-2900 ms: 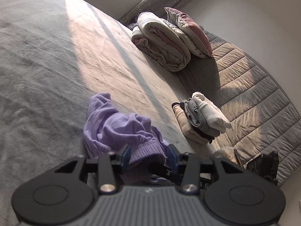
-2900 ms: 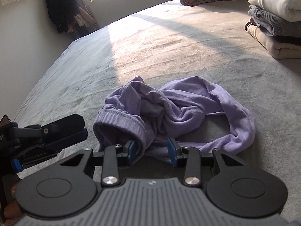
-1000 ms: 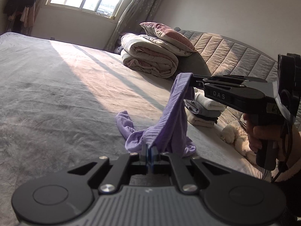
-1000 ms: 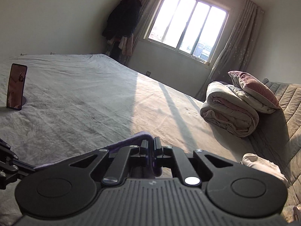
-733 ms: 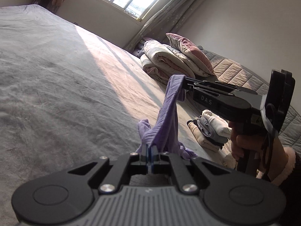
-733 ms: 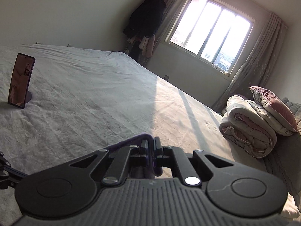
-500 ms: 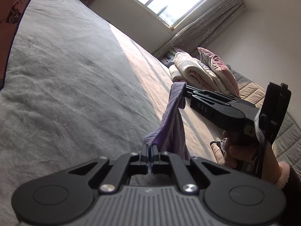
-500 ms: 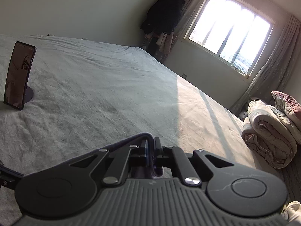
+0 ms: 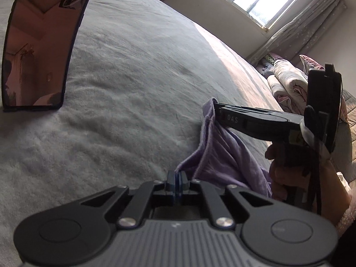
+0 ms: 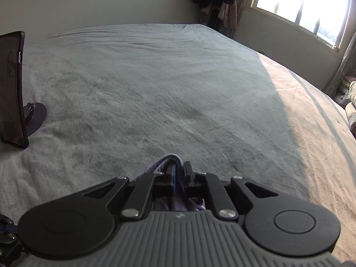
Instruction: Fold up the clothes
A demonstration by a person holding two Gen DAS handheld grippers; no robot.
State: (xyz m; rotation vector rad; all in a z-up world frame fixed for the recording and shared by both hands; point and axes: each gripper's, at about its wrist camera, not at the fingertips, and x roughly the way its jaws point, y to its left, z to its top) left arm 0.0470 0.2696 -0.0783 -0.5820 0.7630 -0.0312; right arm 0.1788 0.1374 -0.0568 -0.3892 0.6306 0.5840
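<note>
Both grippers are clamped on the lilac garment [image 9: 222, 155]: left gripper [image 9: 177, 179] on 1 edge, right gripper [image 10: 179, 175] on another. It hangs above the grey bed [image 9: 133, 77], probably to spread it flat; garment type unclear.

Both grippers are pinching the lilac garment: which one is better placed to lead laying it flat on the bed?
Probably the right gripper: it holds the lilac garment at its raised far edge over bare bed, while the left gripper pins the near corner.

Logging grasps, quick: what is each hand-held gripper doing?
Left hand-held gripper: closed on the purple garment.
Right hand-held gripper: closed on the purple garment.
</note>
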